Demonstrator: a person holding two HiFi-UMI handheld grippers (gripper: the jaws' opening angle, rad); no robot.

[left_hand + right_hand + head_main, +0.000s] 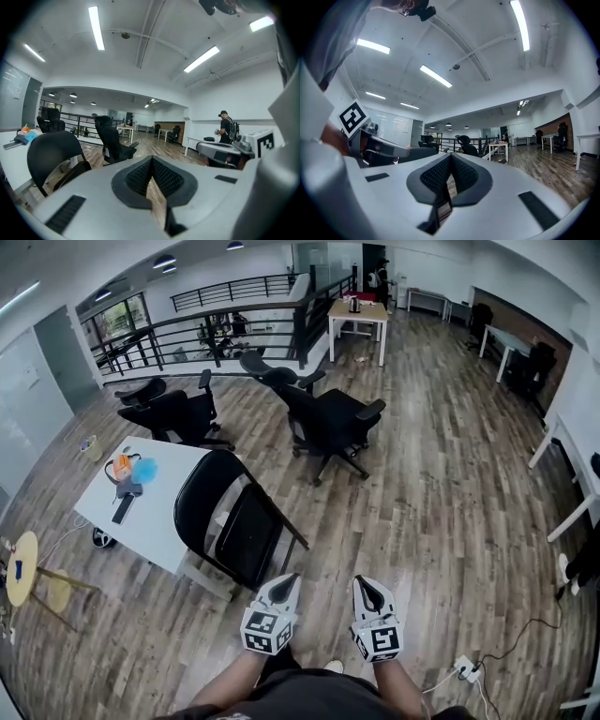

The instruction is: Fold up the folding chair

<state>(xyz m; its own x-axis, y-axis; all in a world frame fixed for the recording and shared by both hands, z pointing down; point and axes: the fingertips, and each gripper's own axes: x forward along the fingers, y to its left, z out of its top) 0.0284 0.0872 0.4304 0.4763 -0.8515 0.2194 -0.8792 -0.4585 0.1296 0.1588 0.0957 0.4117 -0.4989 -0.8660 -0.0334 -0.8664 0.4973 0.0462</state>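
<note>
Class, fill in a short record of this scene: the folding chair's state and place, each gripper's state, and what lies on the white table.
Folding chair: black, unfolded, seat down, standing on the wood floor
Chair's place: beside the white table, at its near corner
Left gripper: shut, empty, short of the chair
Right gripper: shut, empty, short of the chair
On the table: orange item, blue item, black item
Behind: black office chairs
Task stage: folding not yet begun

L gripper (284, 585) & R gripper (368, 589) side by side, jaws closed, empty, forearms extended fwd.
</note>
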